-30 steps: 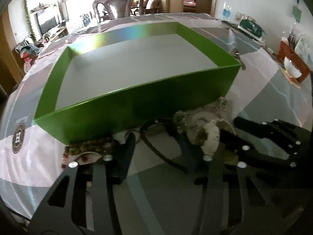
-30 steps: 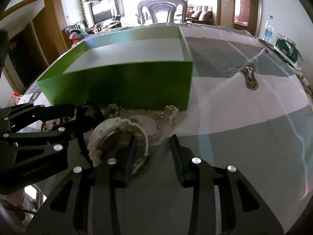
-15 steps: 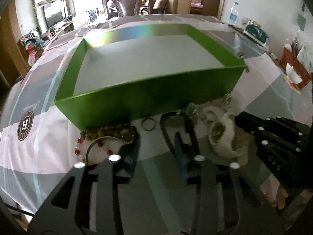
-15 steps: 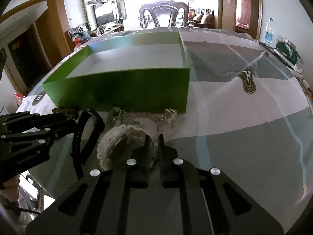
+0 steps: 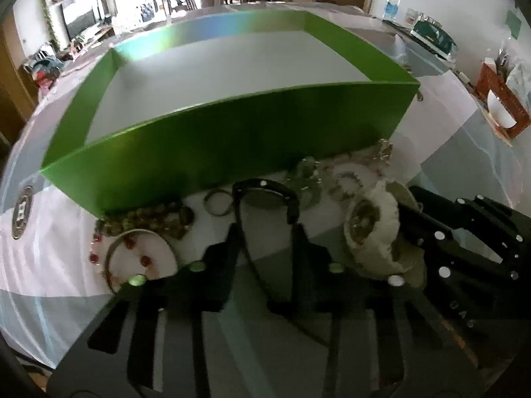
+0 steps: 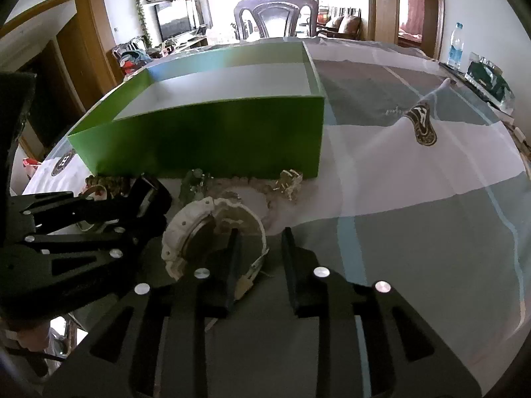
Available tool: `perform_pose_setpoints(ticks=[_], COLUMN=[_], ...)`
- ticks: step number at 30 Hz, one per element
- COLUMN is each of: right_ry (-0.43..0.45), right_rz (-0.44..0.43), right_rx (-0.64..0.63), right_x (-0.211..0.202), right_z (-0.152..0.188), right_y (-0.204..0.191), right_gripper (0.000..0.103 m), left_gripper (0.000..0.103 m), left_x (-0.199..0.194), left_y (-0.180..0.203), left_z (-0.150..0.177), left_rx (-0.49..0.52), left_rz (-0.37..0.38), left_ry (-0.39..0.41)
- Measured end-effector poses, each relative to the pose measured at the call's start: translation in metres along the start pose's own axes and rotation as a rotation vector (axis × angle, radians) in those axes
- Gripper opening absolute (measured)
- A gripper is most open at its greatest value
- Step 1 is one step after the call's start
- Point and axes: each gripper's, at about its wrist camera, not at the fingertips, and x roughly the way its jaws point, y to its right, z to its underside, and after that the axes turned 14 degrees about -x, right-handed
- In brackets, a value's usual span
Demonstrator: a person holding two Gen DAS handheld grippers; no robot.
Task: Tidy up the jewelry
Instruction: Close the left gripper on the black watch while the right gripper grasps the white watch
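Note:
An empty green box (image 5: pixel 232 139) stands on the tablecloth, with the jewelry lying along its near wall. My left gripper (image 5: pixel 264 238) is closing on a black band (image 5: pixel 262 185); both pads touch the loop's sides. To the band's left lie a brown bead bracelet (image 5: pixel 146 219), a red-beaded bangle (image 5: pixel 139 258) and a small ring (image 5: pixel 217 200). A white watch (image 6: pixel 212 229) lies to the right. My right gripper (image 6: pixel 260 242) is opening over it. One finger is inside the watch's loop, and the strap's edge is between the pads, clear of the outer one.
Silver chain pieces (image 5: pixel 305 179) and a gold trinket (image 6: pixel 288 182) lie against the box wall. A red basket holding a white bowl (image 5: pixel 501 109) stands at the table's right edge. A water bottle (image 6: pixel 456 46) and a dark chair (image 6: pixel 275 16) are at the far side.
My left gripper shifted from beside the bead bracelet to straddle the black band and narrowed on it. My right gripper's jaws shut at the white watch's strap, then parted again.

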Motion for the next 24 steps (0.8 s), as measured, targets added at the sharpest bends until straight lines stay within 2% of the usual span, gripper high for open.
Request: perform_pose_setpoints(ticks=[2, 5, 7, 18, 24], right_ry=[0.002, 0.016, 0.023, 0.105, 0.193], right_rz=[-0.007, -0.016, -0.041, -0.016, -0.015], right_rx=[-0.012, -0.017, -0.010, -0.031, -0.049], right_x=[0.000, -0.002, -0.003, -0.028, -0.046], right_z=[0.000, 0.000, -0.001, -0.014, -0.030], right_y=[-0.004, -0.007, -0.006, -0.012, -0.016], right_gripper=[0.024, 0.012, 0.009, 0.009, 0.009], left_gripper=[0.023, 0.020, 0.019, 0.019, 0.019], left_x=[-0.002, -0.007, -0.013, -0.059, -0.078], left_y=[-0.004, -0.013, -0.017, -0.034, -0.043], left_z=[0.000, 0.001, 0.002, -0.003, -0.010], left_rx=[-0.015, -0.032, -0.042, -0.072, -0.105], left_rz=[0.002, -0.002, 0.002, 0.013, 0.012], left_ry=[0.003, 0.017, 0.027, 0.150, 0.216])
